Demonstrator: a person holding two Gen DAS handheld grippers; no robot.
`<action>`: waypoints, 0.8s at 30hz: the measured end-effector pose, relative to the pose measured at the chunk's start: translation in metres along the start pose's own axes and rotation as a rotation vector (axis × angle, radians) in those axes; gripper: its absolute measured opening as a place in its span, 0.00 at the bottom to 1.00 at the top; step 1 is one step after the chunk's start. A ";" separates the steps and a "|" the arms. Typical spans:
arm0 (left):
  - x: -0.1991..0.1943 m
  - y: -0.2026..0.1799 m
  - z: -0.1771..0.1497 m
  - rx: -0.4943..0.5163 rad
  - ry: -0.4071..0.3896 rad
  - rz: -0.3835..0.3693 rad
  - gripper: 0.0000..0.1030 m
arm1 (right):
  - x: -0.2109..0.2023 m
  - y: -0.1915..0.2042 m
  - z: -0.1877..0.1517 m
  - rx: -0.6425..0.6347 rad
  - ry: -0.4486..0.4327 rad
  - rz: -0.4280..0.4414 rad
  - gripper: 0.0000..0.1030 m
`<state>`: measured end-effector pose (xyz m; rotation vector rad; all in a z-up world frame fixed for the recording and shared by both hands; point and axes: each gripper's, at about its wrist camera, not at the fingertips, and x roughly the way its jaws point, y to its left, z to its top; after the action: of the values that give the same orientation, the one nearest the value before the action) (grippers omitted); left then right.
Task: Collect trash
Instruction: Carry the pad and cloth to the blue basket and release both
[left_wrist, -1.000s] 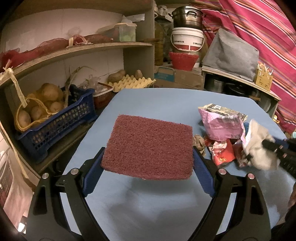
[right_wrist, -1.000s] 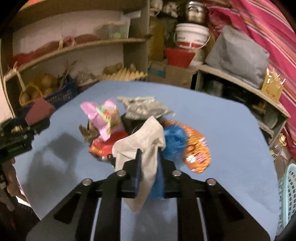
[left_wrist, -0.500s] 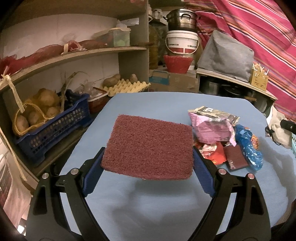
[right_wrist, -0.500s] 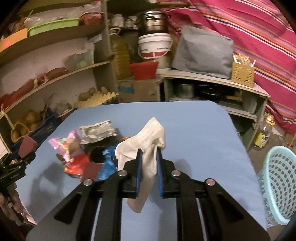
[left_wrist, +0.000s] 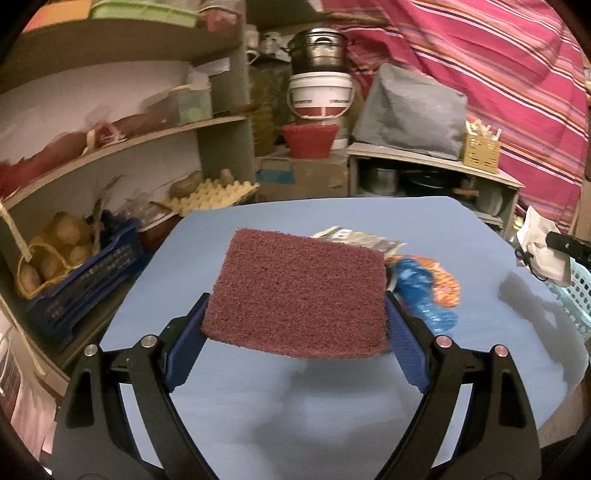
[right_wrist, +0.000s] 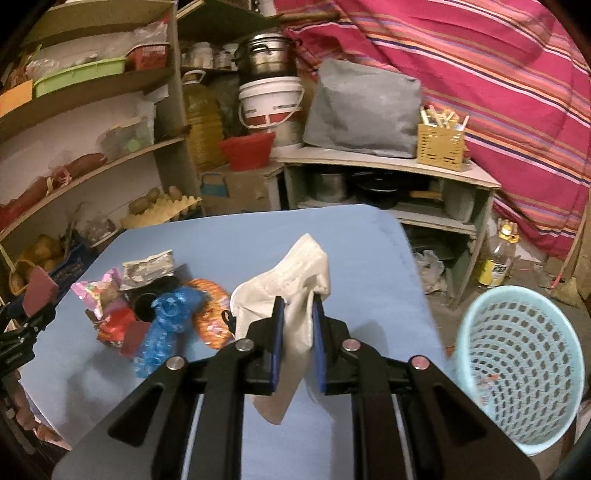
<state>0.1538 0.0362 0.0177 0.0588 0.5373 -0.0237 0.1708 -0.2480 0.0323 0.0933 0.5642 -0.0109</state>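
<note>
Tongs number two: the left gripper (left_wrist: 295, 325) is clamped wide on one maroon scouring pad (left_wrist: 295, 295), the right gripper (right_wrist: 298, 332) pinches one white paper bag (right_wrist: 291, 291) above the blue table (right_wrist: 332, 229) near its right edge. Five wrappers (right_wrist: 162, 306) are heaped toward the left edge; one basket (right_wrist: 517, 354) is seen beyond the right edge.

You get dim, warm indoor light, soft shadows on the tabletop (left_wrist: 332, 424) beneath each tool, slight blur, and fisheye-curved, dark-cornered edges.
</note>
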 end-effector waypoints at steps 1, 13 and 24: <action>-0.001 -0.008 0.002 0.008 -0.003 -0.009 0.83 | -0.002 -0.005 0.000 0.005 -0.001 -0.006 0.14; -0.003 -0.118 0.015 0.086 -0.011 -0.141 0.83 | -0.036 -0.118 -0.003 0.108 -0.020 -0.131 0.14; 0.008 -0.250 0.024 0.164 0.003 -0.312 0.83 | -0.063 -0.227 -0.023 0.218 -0.021 -0.252 0.14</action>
<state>0.1635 -0.2145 0.0213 0.1348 0.5425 -0.3719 0.0979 -0.4725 0.0274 0.2333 0.5491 -0.3183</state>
